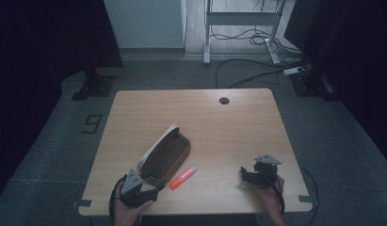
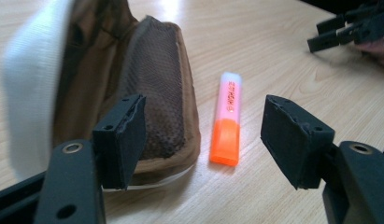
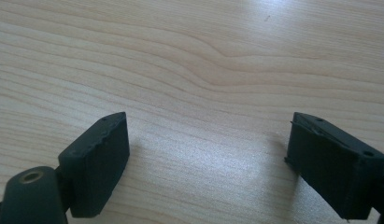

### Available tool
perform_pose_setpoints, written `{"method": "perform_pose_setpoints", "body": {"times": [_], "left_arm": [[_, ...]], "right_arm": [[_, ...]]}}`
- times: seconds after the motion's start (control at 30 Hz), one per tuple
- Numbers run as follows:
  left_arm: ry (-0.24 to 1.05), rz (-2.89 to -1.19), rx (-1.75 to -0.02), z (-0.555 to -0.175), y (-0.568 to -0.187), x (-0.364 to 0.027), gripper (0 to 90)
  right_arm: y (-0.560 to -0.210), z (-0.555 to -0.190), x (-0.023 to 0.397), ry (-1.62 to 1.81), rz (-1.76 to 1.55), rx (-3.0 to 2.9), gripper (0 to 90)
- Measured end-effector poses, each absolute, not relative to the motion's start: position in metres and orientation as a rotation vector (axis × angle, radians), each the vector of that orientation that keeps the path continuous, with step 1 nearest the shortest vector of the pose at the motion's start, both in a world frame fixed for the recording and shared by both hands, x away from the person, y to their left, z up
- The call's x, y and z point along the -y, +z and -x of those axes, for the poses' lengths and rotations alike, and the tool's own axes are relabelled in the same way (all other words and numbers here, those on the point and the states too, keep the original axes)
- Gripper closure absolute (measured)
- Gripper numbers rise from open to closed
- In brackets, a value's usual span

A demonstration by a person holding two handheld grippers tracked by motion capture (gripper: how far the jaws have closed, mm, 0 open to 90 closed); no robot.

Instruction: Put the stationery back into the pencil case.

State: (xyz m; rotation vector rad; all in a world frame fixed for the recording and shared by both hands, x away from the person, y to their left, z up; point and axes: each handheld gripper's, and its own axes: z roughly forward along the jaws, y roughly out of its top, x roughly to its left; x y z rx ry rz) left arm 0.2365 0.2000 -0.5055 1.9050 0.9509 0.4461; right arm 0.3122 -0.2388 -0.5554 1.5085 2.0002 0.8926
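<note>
High view: an open brown pencil case lies on the bench, an orange highlighter just beside it.
Left tongs: jaws apart, nothing clamped, the highlighter just ahead.
Right tongs: jaws apart over bare bench, well apart from the highlighter.

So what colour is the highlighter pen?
The highlighter is bright orange with a pale, whitish cap end, seen best in the left gripper view.
</note>
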Motion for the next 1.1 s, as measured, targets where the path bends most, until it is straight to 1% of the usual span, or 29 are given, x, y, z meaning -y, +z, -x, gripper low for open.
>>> {"method": "perform_pose_setpoints", "body": {"times": [0.5, 0.83, 1.1], "left_arm": [[0.396, -1.970, -0.956, -0.241, -0.524, -0.173, 35.3], [0.422, -1.971, -0.948, -0.238, -0.522, -0.162, 35.6], [0.414, -1.972, -0.923, -0.237, -0.519, -0.154, 35.8]], "right_arm": [[-0.555, -0.312, 0.239, 0.893, -1.509, -2.000, 12.6], [-0.555, -0.312, 0.239, 0.893, -1.507, -2.000, 12.6], [-0.555, -0.312, 0.239, 0.893, -1.509, -2.000, 12.6]]}}
